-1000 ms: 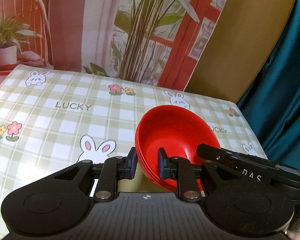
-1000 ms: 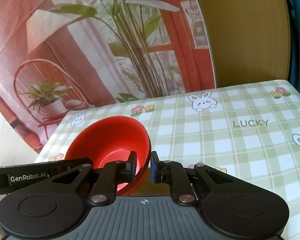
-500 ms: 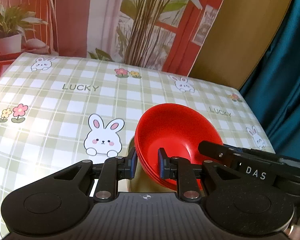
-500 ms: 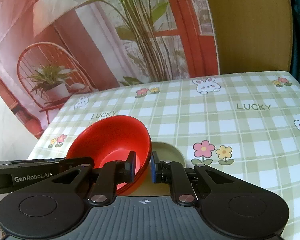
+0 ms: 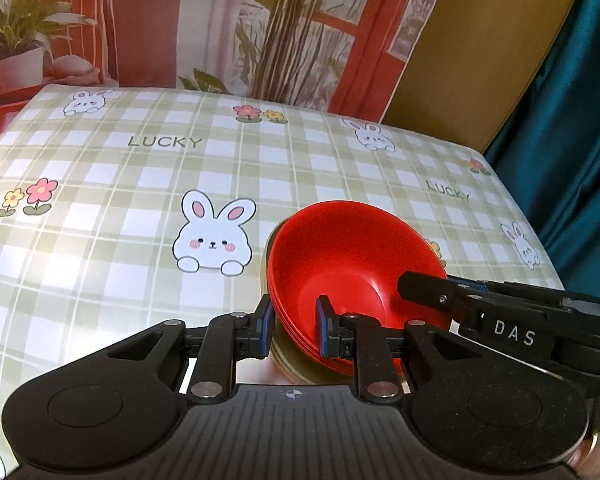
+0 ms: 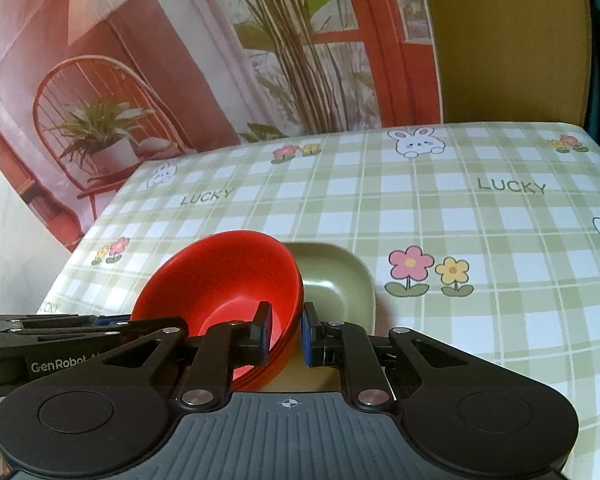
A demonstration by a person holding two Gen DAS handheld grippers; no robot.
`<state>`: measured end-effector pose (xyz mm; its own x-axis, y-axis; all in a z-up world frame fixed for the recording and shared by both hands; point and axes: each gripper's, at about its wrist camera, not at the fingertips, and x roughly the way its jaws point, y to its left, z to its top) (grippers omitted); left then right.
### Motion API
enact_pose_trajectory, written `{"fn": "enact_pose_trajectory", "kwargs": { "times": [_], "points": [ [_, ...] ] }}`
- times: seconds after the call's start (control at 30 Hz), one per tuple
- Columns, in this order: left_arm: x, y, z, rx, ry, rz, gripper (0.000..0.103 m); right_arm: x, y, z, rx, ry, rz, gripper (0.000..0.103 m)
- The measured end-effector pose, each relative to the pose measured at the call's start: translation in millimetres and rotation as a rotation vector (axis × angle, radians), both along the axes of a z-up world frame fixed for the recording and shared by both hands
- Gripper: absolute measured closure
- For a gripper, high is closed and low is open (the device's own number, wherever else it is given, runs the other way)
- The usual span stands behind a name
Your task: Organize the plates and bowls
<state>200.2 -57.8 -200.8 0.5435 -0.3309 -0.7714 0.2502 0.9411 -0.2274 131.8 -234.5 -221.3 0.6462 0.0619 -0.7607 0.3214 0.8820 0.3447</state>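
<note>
Gripping red bowls (image 5: 352, 264) with both tools, green plate (image 6: 340, 280) beneath

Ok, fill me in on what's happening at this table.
A person holds a stack of red bowls with two handheld grippers. The left gripper and the right gripper each have their jaws shut on opposite sides of the stack's rim. The bowls hang tilted just over an olive-green plate lying on the checked bunny tablecloth. Whether they touch it isn't clear.
</note>
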Motion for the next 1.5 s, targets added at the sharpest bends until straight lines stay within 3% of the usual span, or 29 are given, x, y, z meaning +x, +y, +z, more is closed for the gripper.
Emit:
{"fn": "enact_pose_trajectory", "kwargs": {
  "times": [1.07, 1.23, 1.5],
  "points": [
    [-4, -3, -15, 0.049, 0.009, 0.015, 0.079, -3, 4, -10, -0.029, 0.044, 0.024, 0.089],
    [-8, -4, -7, 0.041, -0.020, 0.006, 0.079, -7, 3, 1, -0.070, 0.013, 0.016, 0.083],
    [-19, -2, 8, 0.046, -0.089, 0.007, 0.068, -16, 4, 15, -0.113, -0.014, 0.000, 0.080]
  ]
}}
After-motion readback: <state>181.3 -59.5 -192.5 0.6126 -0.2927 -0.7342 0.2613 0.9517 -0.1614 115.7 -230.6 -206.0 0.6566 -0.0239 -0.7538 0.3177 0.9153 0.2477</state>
